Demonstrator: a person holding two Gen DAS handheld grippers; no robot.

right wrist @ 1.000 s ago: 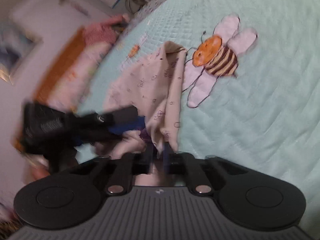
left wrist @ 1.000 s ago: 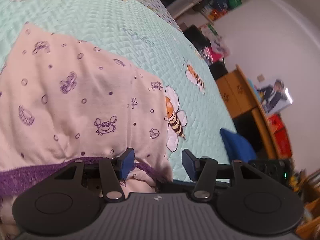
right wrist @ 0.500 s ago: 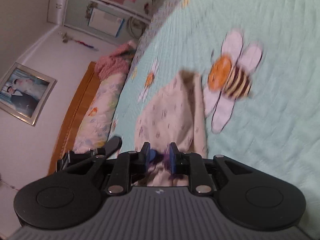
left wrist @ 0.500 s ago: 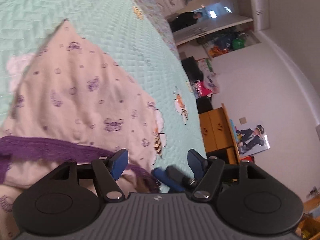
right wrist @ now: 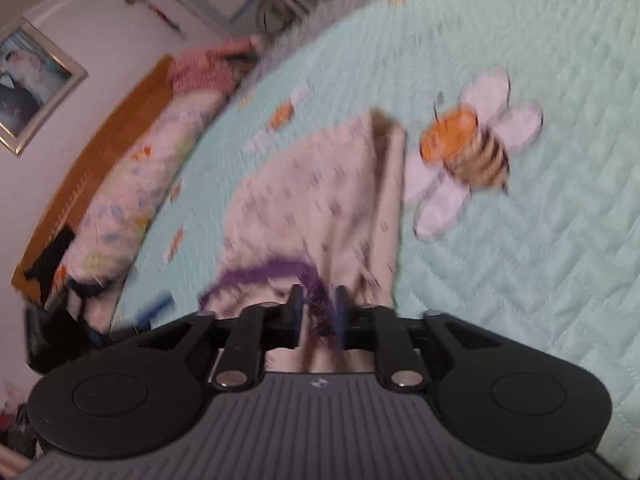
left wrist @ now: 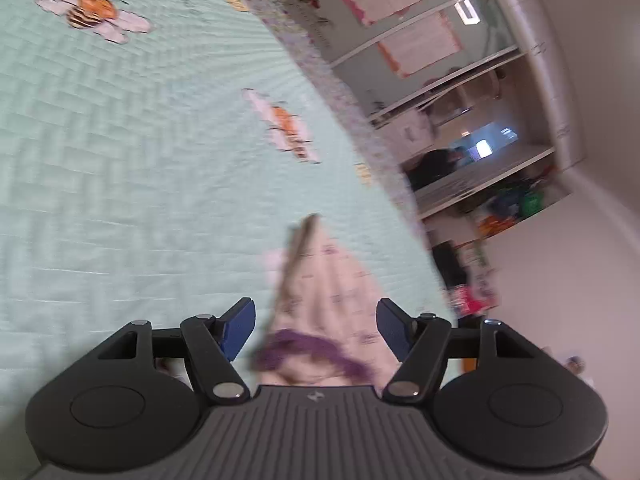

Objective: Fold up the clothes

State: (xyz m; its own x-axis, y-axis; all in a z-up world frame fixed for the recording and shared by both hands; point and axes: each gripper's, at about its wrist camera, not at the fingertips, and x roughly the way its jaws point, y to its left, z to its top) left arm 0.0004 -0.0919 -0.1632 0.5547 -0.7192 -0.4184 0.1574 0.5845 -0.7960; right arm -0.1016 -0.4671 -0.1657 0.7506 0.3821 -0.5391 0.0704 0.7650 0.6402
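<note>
Pale pink printed cotton garment [right wrist: 316,196] with purple lace trim [right wrist: 276,270] lies folded on the mint quilted bed [right wrist: 520,260], the right gripper [right wrist: 317,316] fingers opening, seemingly releasing that trim, the left gripper [left wrist: 316,330] wide and empty beside it; next, regrasp for another fold.

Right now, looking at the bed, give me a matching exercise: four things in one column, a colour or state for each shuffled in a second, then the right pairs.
Things:
1. quilt
2. garment
3. garment's trim
4. left gripper

Colours or states:
A. purple
B. jaws wide apart, gripping nothing
C. pale pink with small purple prints
D. mint green with bees

Pairs: 1-D, 2-C, 3-A, 4-B
</note>
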